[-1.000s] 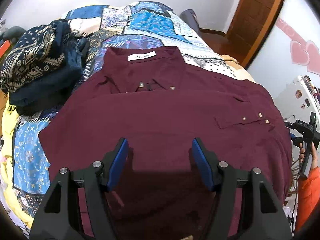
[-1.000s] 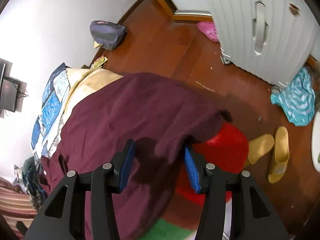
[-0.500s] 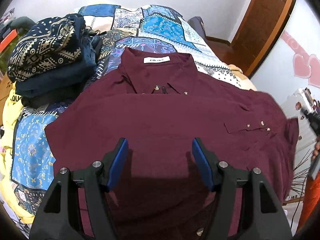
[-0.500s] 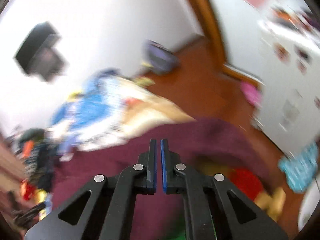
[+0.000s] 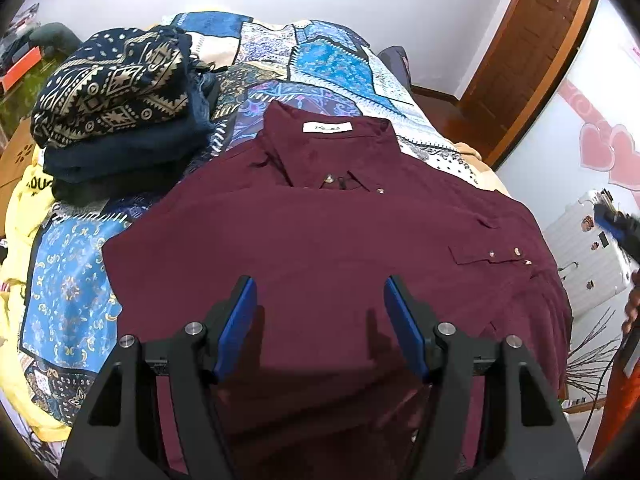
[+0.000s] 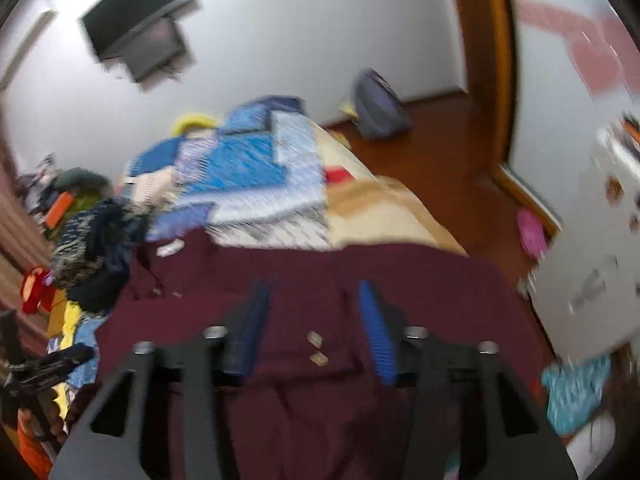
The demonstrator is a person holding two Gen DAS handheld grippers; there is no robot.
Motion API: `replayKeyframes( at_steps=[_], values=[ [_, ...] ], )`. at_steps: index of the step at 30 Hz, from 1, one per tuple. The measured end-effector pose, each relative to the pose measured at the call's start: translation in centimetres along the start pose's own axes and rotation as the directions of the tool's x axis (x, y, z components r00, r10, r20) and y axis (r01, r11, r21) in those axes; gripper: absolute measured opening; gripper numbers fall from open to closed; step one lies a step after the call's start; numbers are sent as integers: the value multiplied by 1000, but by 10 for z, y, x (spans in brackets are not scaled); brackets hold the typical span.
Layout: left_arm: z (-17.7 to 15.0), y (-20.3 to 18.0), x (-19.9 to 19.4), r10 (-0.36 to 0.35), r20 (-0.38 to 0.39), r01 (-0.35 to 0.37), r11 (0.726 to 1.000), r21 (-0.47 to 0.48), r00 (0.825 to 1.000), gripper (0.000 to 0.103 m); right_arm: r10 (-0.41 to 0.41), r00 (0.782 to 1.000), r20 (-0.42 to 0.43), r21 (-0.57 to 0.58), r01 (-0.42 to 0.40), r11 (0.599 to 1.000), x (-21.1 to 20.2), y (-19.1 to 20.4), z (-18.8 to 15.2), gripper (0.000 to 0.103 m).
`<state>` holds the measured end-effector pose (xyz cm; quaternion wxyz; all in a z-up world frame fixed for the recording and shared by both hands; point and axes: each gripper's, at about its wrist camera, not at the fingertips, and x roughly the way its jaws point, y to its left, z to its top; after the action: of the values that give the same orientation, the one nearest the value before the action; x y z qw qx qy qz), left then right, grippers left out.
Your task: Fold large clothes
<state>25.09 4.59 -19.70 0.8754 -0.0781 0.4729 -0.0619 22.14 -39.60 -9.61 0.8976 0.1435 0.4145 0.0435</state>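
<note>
A large maroon button-up shirt (image 5: 320, 232) lies spread on the bed, collar and white label at the far end, a buttoned cuff (image 5: 500, 256) folded onto its right side. My left gripper (image 5: 320, 312) is open and empty above the shirt's near part. My right gripper (image 6: 314, 312) is open and empty above the shirt (image 6: 360, 272) near the cuff buttons (image 6: 316, 346); this view is blurred. The right gripper also shows at the right edge of the left wrist view (image 5: 616, 228).
A stack of folded dark patterned clothes (image 5: 116, 96) sits at the bed's far left on the blue patchwork cover (image 5: 68, 292). A white suitcase (image 5: 588, 252) and a wooden door (image 5: 532, 48) are to the right. A teal cloth (image 6: 576, 392) lies on the floor.
My right gripper went from open to shut and is open again, swinging up from the shirt's hanging edge to above the cuff. The right sleeve now lies on the shirt. My left gripper drew back slightly.
</note>
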Motion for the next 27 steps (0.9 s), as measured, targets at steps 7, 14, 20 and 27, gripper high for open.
replayKeyframes(
  at_steps=[7,14,20,27],
  values=[
    [1,-2,10,0,-25,-1,1000,-21,1000,65,-101,985,-138,262,134,956,14,-90,-35,48],
    [4,-23,18,9,-47,-8,1000,18,999,65,-71,958,-278,490,205,847,36,-165,-80,48],
    [3,-36,25,10,-65,-8,999,38,998,65,16,974,-227,600,127,790,43,-181,-88,58],
    [2,-38,31,14,-83,-11,999,37,996,65,-40,993,-114,602,101,792,54,-185,-83,54]
  ],
)
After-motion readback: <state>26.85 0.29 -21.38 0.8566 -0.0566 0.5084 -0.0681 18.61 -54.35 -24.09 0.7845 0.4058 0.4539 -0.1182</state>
